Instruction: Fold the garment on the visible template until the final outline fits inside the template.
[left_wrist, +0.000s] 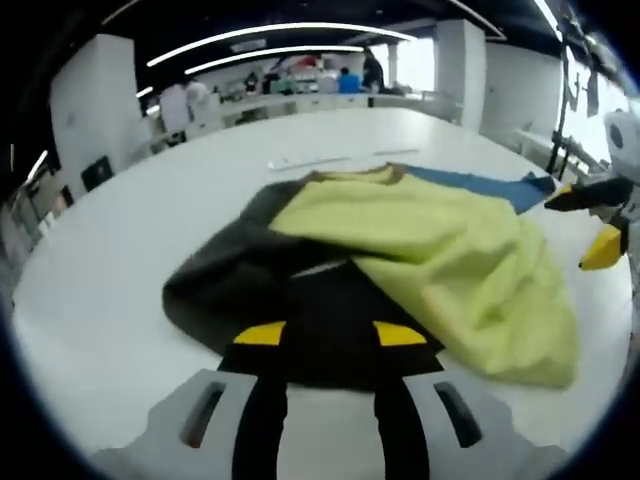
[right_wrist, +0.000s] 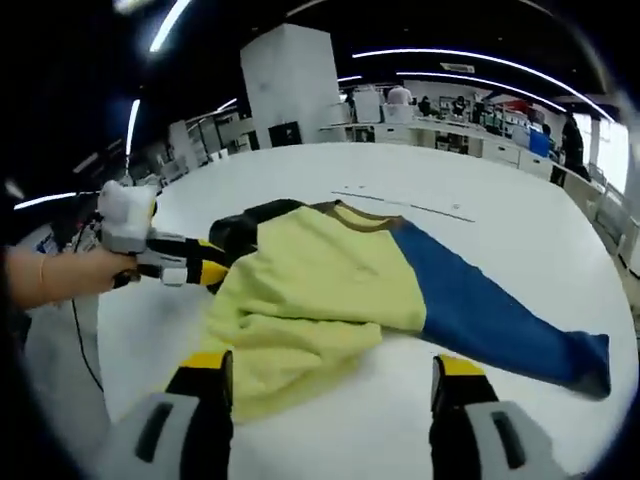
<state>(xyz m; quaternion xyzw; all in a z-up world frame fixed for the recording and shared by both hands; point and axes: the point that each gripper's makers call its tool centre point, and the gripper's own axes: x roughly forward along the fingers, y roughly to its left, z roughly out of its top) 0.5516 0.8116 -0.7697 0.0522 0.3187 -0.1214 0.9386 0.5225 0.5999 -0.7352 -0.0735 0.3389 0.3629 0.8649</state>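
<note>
Two grippers on the job, both with jaws apart, nothing clamped in either. Garment (right_wrist: 320, 290) rumpled on white table (right_wrist: 520, 200): yellow body bunched in the middle, dark sleeve (left_wrist: 230, 270) heaped at one end, blue sleeve (right_wrist: 480, 310) stretched flat at the other. Long axis sleeve to sleeve, dark end to blue end.

Left gripper (left_wrist: 330, 335) at the garment's dark end, jaw tips over the dark sleeve's near edge, close above or touching the cloth, cannot tell which. Same gripper seen in right gripper view held in a hand (right_wrist: 60, 275), nose pointed at the dark sleeve where it meets the yellow body.

Right gripper (right_wrist: 330, 365) at the garment's hem side, yellow hem fold between and just ahead of the jaws, blue sleeve off past its right jaw. Nearer the blue sleeve than the left gripper, so likely the one for that end.

Thin marks (right_wrist: 400, 205) on the table beyond the garment's collar side; possibly the template, too faint to tell.

Judged early in the fold: body not flat, sleeves not tucked in. Next likely: close on the dark sleeve with the left gripper, draw it out along the long axis. Risk: grabbing both layers where yellow overlaps dark.
</note>
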